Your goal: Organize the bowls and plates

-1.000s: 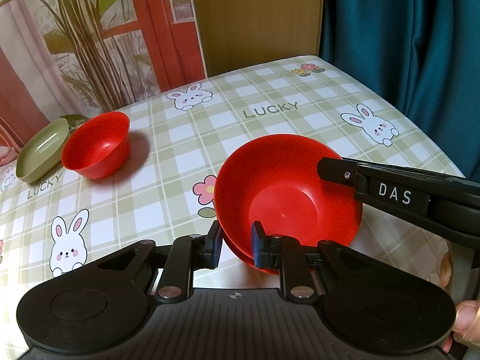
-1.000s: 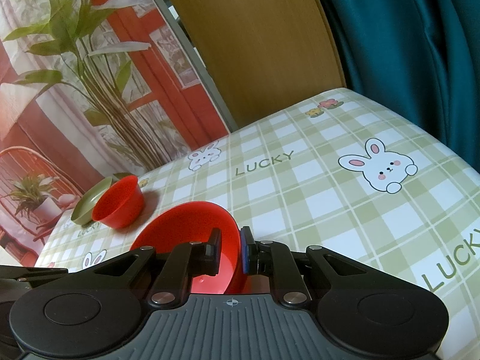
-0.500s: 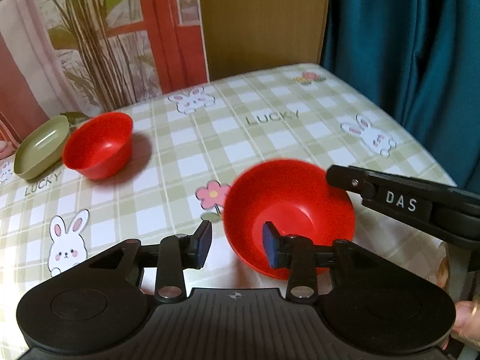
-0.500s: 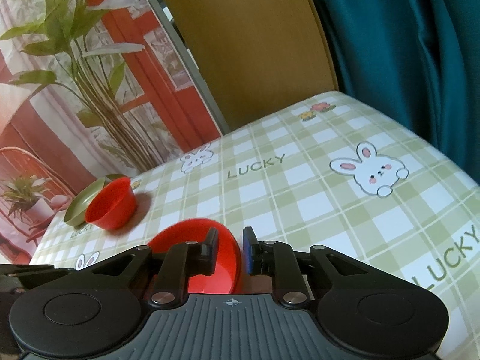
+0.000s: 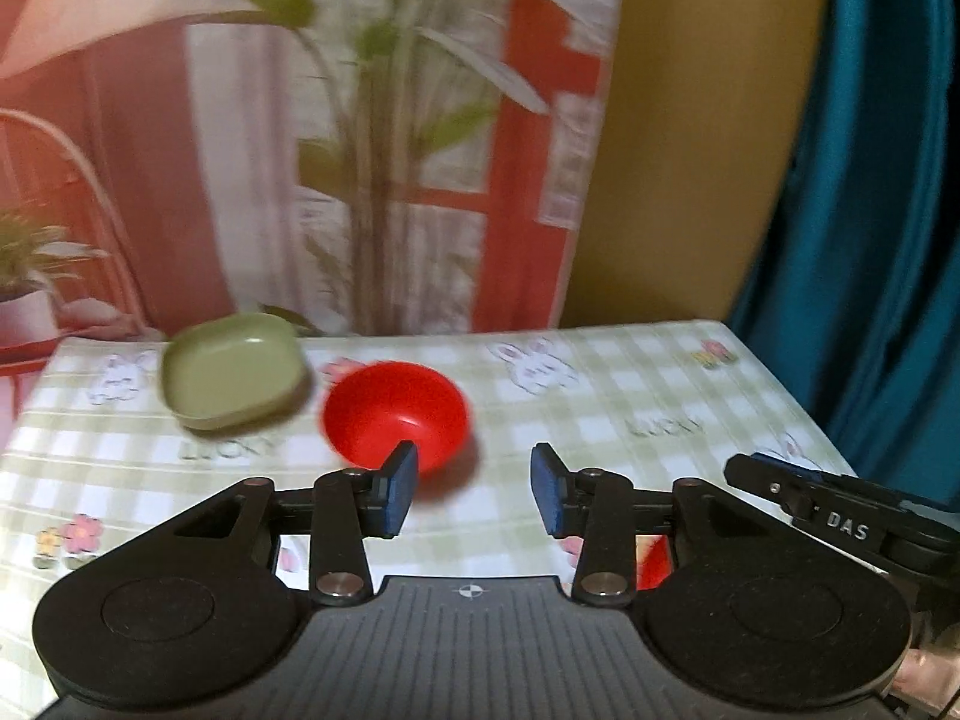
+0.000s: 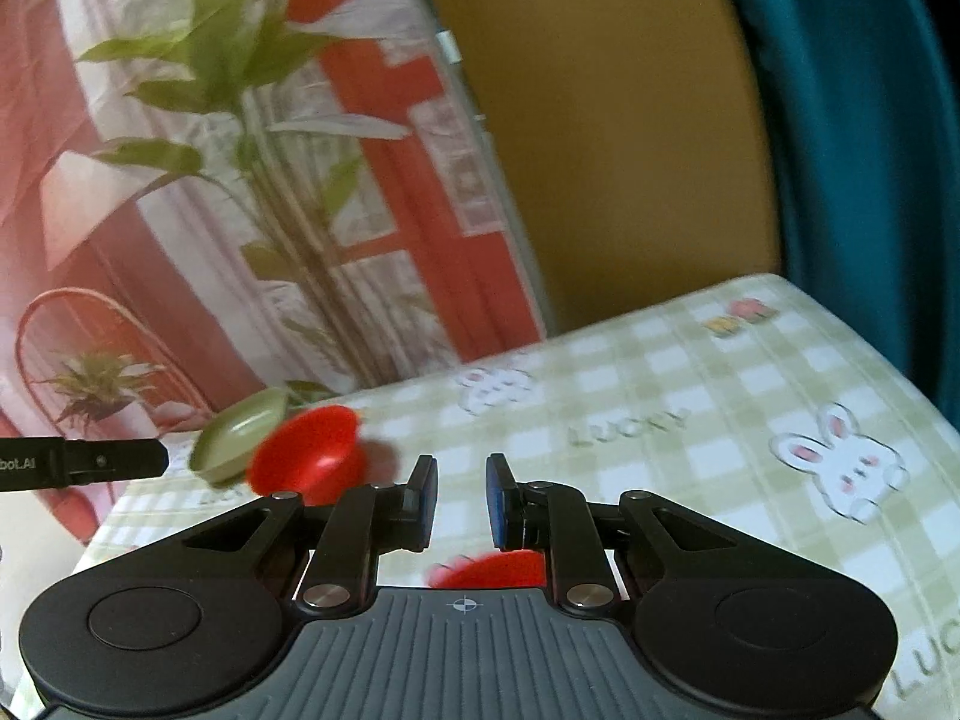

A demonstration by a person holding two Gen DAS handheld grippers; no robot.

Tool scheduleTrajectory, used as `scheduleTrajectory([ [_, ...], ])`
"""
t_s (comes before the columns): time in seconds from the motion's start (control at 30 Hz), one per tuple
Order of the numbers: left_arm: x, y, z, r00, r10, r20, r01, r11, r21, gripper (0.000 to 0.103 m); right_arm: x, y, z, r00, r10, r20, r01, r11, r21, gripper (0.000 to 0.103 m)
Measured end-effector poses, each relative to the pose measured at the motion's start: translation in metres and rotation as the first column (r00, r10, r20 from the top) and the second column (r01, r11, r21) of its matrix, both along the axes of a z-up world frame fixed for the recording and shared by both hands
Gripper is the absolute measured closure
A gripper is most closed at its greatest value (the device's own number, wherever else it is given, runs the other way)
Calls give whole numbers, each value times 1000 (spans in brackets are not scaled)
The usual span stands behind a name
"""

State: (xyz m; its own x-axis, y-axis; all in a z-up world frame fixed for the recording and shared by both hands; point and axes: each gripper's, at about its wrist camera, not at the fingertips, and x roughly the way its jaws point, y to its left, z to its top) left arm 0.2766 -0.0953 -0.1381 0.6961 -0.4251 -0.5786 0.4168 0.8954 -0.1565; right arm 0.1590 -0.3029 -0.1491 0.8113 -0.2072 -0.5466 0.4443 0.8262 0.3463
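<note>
tablecloth [image 5: 600,420] checked green; left hand-held gripper [image 5: 474,489] opening, right hand-held gripper [image 6: 461,501] ajar, both empty.

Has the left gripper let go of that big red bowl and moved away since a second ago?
Yes. The left gripper, fingers opening and empty, has pulled back and up: the big red bowl now shows only under it on the tablecloth.

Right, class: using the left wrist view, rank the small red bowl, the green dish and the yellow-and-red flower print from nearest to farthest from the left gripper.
1. Small red bowl: just beyond the left gripper, slightly left.
2. Green dish: farther back, left.
3. Flower print: far right corner of the tablecloth.
</note>
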Motion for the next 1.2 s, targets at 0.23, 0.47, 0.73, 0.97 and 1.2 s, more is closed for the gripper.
scheduleTrajectory([
  [0.23, 36, 32, -16, 996, 82, -28, -83, 996, -27, 58, 57, 22, 6, 998, 68, -4, -69, 998, -14, 86],
  [0.47, 73, 35, -39, 990, 122, -73, -126, 991, -51, 58, 118, 24, -2, 996, 83, -38, -82, 997, 15, 86],
  [0.73, 113, 30, -75, 982, 134, -136, -144, 987, -72, 58, 182, 20, -35, 986, 60, -157, -47, 996, 81, 86],
  [0.97, 140, 31, -97, 973, 137, -186, -154, 985, -83, 59, 213, 17, -60, 970, 53, -236, -33, 996, 89, 86],
  [1.2, 150, 28, -112, 968, 136, -210, -154, 985, -71, 71, 223, 18, -72, 963, 70, -260, -46, 994, 98, 89],
])
